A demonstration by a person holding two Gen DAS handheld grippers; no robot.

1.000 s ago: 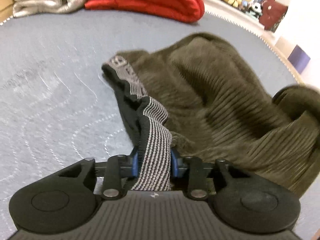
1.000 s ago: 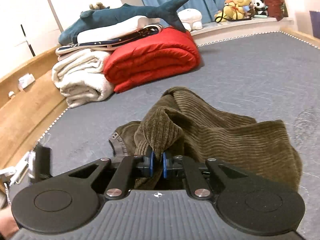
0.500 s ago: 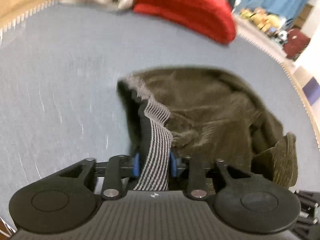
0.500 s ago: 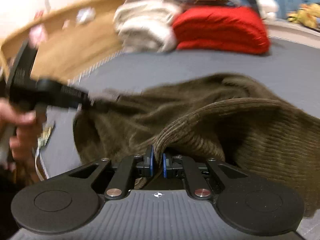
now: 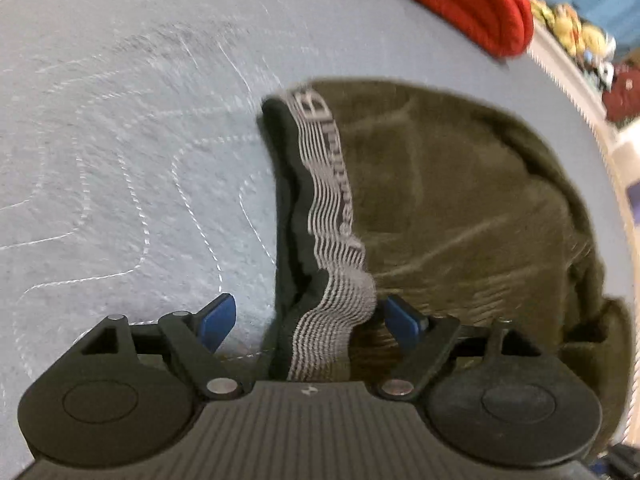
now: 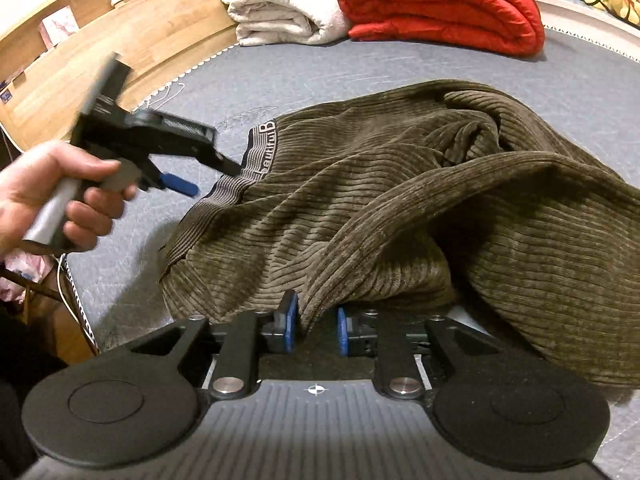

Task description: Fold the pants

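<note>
Olive-brown corduroy pants (image 6: 400,208) lie bunched on the grey quilted bed (image 6: 580,80). Their striped grey elastic waistband (image 5: 332,216) runs away from my left gripper (image 5: 308,316), whose blue pads (image 5: 216,316) stand wide apart with the waistband loose between them. The left gripper also shows in the right wrist view (image 6: 208,176), held by a hand at the waistband's end. My right gripper (image 6: 314,326) has its pads slightly apart, with a fold of the pants lying between them.
A folded red quilt (image 6: 444,8) and a cream blanket (image 6: 280,4) lie at the bed's far end. A wooden bed frame (image 6: 120,44) runs along the left. Stuffed toys (image 5: 576,32) sit on a ledge beyond the bed.
Both grippers have opened and let go of the pants. The pants have come down from being held up and now lie spread on the bed.
</note>
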